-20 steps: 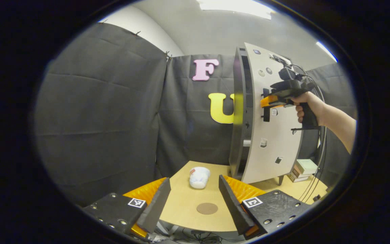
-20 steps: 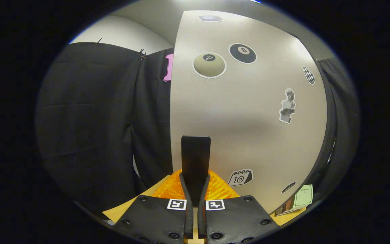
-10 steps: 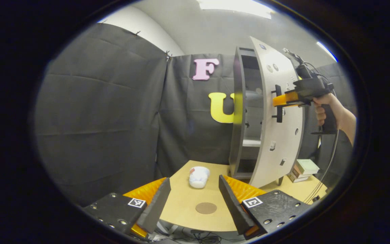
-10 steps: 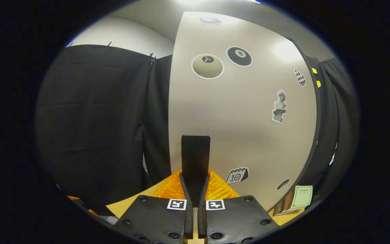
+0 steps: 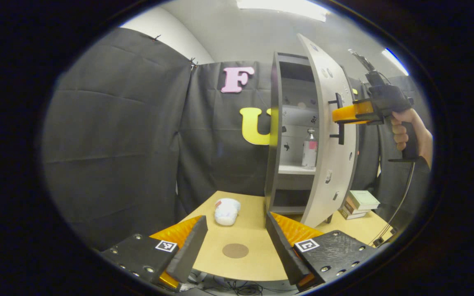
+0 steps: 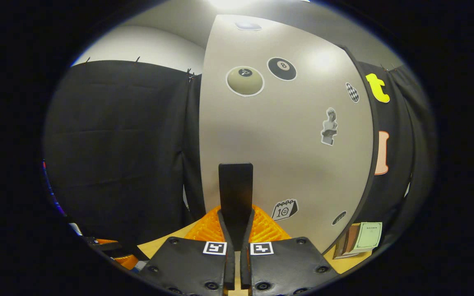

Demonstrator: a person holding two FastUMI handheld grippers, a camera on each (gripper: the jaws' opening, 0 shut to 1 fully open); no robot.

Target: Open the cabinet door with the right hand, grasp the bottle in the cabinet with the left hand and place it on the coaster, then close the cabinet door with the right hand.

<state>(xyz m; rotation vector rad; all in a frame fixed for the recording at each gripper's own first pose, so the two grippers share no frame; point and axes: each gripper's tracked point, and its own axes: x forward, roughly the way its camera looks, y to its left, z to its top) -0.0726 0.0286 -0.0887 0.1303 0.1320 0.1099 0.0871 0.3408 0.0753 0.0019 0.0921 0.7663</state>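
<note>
In the left gripper view a grey cabinet (image 5: 273, 135) stands on the wooden table (image 5: 257, 263), its pale door (image 5: 331, 135) swung wide. A clear bottle (image 5: 309, 149) with a pink label stands on the middle shelf. My right gripper (image 5: 338, 114), held by a hand (image 5: 401, 131), is shut on the door's black handle (image 5: 339, 119). A round brown coaster (image 5: 235, 250) lies between my left gripper's (image 5: 233, 236) open fingers, which hold nothing. In the right gripper view my right gripper (image 6: 236, 213) clamps the black handle (image 6: 235, 193) against the stickered door (image 6: 294, 144).
A white crumpled cup or bag (image 5: 226, 206) lies on its side on the table, left of the cabinet. A stack of books (image 5: 359, 202) sits behind the door at the right. Cables (image 5: 401, 201) hang from the right gripper. Black cloth walls surround the table.
The door has swung from nearly closed to wide open, pulled by my right gripper. The bottle on the shelf has come into sight. My left gripper has stayed low, shifting slightly.
</note>
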